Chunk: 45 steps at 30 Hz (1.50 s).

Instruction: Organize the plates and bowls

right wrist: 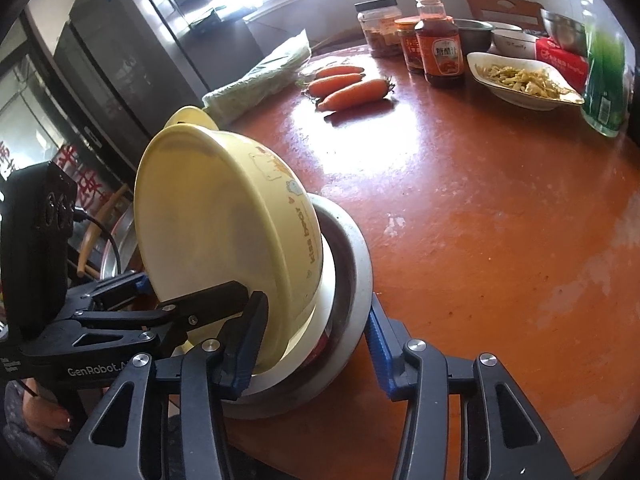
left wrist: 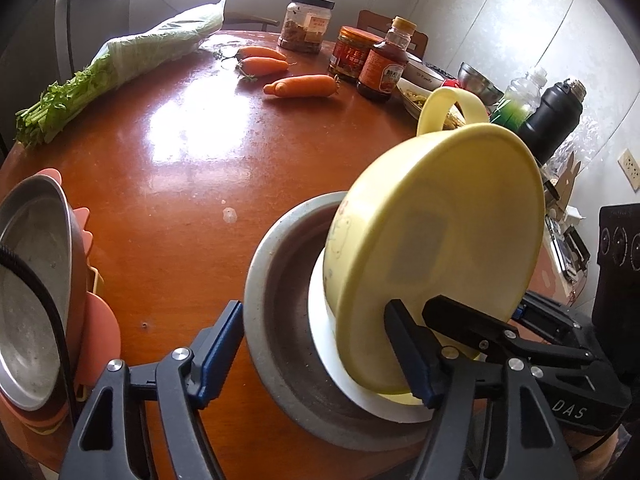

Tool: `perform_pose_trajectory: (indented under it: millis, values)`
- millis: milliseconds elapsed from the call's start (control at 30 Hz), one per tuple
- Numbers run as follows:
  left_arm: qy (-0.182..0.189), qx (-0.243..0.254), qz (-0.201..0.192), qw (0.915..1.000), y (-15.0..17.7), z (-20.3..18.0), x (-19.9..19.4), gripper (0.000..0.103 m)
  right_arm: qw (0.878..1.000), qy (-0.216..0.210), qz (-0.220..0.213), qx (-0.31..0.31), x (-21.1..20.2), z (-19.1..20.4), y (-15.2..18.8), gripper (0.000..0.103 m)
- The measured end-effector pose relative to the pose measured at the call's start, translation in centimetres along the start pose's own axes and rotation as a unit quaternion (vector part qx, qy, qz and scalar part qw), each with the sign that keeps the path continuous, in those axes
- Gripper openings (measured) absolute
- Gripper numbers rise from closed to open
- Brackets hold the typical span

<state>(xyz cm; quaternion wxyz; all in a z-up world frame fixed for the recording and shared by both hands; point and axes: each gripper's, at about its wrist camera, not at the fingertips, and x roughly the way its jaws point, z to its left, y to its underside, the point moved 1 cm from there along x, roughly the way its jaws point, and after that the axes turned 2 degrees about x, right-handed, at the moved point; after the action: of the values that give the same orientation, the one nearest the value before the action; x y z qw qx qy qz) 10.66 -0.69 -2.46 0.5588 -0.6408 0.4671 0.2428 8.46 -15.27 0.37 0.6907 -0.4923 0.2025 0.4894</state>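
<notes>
Left wrist: left gripper (left wrist: 320, 354) spread wide, straddling steel bowl (left wrist: 280, 344) rim and white plate (left wrist: 324, 340); yellow bowl (left wrist: 436, 256) tilted on edge inside steel bowl.

Right wrist: right gripper (right wrist: 316, 350) likewise wide, gripping nothing, around steel bowl (right wrist: 352, 264); yellow bowl (right wrist: 224, 216) leaning in it, carrots (right wrist: 344, 86) beyond.

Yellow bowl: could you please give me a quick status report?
Left gripper and right gripper open, straddling the stack. Yellow bowl tilted in white bowl, inside steel bowl. Carrots well clear.
</notes>
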Motion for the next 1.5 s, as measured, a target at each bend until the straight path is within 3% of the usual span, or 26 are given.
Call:
perform_pose_trajectory:
  millis: [267,767,1233,1500]
  values:
    - [0.009,-0.008,0.002,0.9999,-0.3,0.2,0.0,0.064,1.000,0.005,-0.006,-0.004,-0.2,0.4,-0.2,0.049]
    - [-0.011,-0.013,-0.024,0.9996,-1.7,2.0,-3.3,0.065,0.999,-0.013,-0.012,-0.033,0.0,3.3,-2.7,0.049]
    - [-0.036,-0.041,-0.070,0.9961,-3.0,6.9,-8.8,0.065,0.995,-0.051,-0.029,-0.083,1.1,10.1,-6.9,0.049]
    - [-0.063,-0.072,-0.093,0.9910,-2.2,10.9,-12.5,0.065,0.989,-0.083,-0.028,-0.115,3.3,14.8,-8.0,0.049]
